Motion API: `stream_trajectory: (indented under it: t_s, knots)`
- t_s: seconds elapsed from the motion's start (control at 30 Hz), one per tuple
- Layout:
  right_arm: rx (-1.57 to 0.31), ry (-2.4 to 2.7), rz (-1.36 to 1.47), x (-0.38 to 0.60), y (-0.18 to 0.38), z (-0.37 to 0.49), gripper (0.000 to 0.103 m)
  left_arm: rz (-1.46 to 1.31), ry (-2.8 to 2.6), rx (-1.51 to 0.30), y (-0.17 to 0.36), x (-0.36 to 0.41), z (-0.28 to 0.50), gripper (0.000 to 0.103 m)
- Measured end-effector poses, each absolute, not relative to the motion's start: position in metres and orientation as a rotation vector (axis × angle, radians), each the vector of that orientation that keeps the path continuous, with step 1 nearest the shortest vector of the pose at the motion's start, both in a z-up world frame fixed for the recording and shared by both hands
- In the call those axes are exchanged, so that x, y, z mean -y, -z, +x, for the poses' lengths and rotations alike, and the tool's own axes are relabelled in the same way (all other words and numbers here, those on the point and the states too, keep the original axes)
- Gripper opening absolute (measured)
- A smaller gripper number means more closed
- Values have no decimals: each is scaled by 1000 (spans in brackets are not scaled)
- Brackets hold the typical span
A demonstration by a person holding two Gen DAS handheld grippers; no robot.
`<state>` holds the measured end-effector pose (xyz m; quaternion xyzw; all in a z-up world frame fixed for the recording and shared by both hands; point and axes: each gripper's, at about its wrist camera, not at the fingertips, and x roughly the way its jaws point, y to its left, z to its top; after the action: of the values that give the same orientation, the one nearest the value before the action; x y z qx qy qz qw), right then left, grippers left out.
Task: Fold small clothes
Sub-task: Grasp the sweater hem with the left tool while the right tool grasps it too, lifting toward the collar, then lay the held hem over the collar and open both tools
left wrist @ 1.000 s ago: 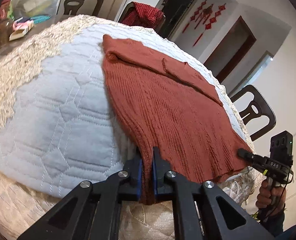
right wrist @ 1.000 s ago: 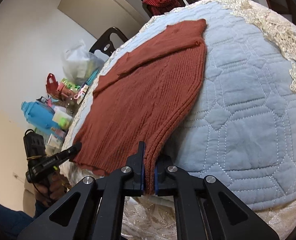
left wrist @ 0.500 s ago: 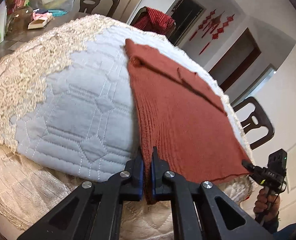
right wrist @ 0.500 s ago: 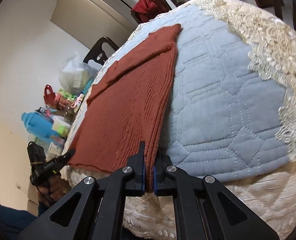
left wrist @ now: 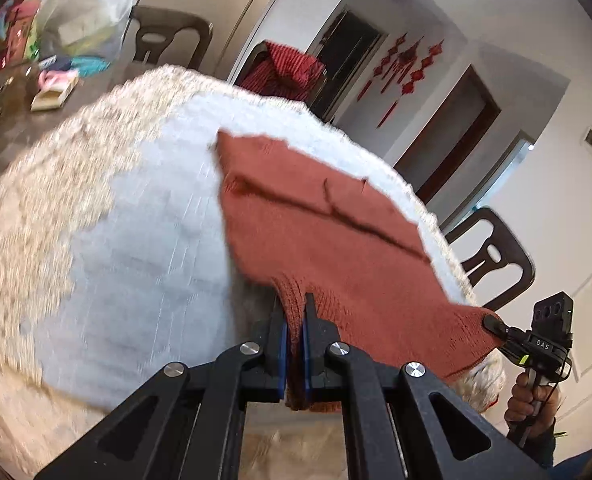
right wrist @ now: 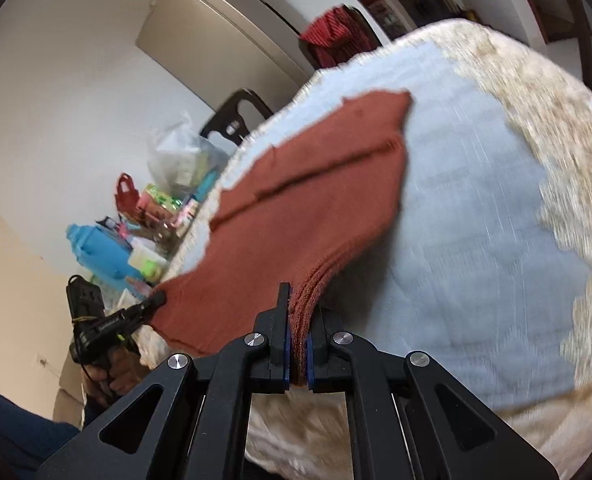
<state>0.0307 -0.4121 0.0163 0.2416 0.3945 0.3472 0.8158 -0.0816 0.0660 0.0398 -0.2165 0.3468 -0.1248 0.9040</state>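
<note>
A rust-red knitted garment (left wrist: 328, 240) lies on a light blue quilted pad (left wrist: 144, 248) over a lace-covered table. My left gripper (left wrist: 294, 320) is shut on one near corner of its hem and lifts it off the pad. My right gripper (right wrist: 298, 312) is shut on the other near hem corner of the garment (right wrist: 316, 208). Each gripper shows in the other's view, the right one (left wrist: 496, 326) at the garment's right corner, the left one (right wrist: 156, 300) at its left corner. The near hem hangs raised between them; the far part rests on the pad.
Dark chairs stand around the table (left wrist: 492, 256) (left wrist: 168, 36), one with a red checked cloth (left wrist: 284, 66). Clutter sits at the table's far side: a plastic bag (right wrist: 180, 152), a blue bottle (right wrist: 96, 252), small boxes. The lace tablecloth edge (right wrist: 568, 152) hangs past the pad.
Both grippers have lifted the near hem up and moved it forward over the garment. The near part has left the pad and the views are motion-blurred.
</note>
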Motion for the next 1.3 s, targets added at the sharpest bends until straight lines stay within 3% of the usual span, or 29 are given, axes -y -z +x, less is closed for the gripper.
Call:
stream_trajectory:
  t_s: [0.43,0.8,1.3]
  knots:
    - [-709,-743,555,398,-68,121,5,-465,260,-574,-88,-72,16,7]
    - [-829,-667,598,382,-40,206,5,-504,212,-710,-55,-77,105,7]
    - [-987,-588,670,374,-1,281,7,-561,146,-879,-17,-81,169,7]
